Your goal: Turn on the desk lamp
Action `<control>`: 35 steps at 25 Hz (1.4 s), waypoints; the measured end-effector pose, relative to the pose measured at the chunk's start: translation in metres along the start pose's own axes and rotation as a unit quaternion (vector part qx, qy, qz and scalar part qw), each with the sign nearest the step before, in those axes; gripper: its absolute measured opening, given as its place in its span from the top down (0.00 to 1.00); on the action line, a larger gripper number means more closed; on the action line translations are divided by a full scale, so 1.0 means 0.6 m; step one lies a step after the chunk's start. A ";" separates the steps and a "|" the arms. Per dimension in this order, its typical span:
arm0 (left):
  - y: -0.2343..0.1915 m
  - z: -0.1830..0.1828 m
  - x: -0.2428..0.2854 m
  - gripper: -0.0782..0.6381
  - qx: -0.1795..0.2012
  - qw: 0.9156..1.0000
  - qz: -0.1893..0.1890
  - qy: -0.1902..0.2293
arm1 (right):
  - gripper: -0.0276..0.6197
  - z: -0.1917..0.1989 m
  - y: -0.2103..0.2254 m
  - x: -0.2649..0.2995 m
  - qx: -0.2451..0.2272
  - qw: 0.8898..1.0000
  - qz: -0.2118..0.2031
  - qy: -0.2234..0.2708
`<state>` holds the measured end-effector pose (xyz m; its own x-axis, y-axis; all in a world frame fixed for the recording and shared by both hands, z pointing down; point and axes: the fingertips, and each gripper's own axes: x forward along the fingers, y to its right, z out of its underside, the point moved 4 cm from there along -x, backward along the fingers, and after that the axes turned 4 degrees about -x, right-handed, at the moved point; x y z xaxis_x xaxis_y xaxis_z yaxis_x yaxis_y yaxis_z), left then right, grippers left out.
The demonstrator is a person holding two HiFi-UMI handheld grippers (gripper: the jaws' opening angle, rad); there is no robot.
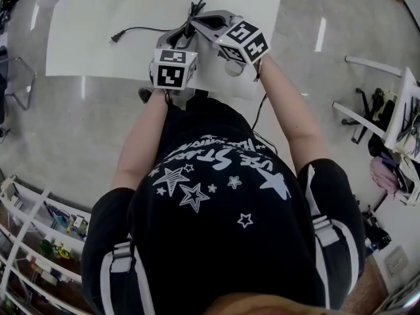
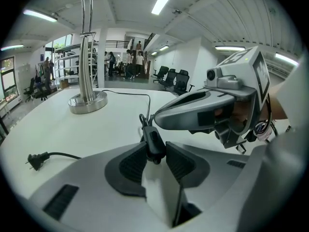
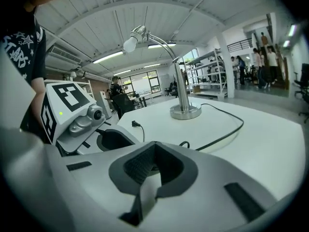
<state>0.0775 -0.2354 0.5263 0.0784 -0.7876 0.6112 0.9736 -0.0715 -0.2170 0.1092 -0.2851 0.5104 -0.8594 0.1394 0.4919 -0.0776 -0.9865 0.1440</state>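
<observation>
Left gripper view, left gripper (image 2: 154,152) pinching cord switch (image 2: 153,140), right gripper (image 3: 153,164) closed, chrome lamp (image 3: 182,88) (round base)

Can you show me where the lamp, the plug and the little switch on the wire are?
Lamp (image 3: 185,111): right gripper view, on its round metal base.
Plug (image 2: 37,158): left gripper view, on its black body.
Switch (image 2: 154,143): left gripper view, on its black casing.

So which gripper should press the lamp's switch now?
Right. The left gripper is shut on the cord switch, holding it steady; the right gripper, jaws together, has its tip right by that switch, probably ready to press.
</observation>
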 end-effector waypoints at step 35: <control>-0.027 0.001 -0.028 0.70 0.024 0.999 0.028 -0.018 | 0.95 -0.010 -0.004 0.001 0.099 0.994 0.055 -0.004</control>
<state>0.0602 -0.2207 0.5198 0.1406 -0.7664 0.6267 0.9764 0.0026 -0.2158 0.1059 -0.2831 0.5054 -0.8528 0.0333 0.5212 0.1183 -0.9597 0.2549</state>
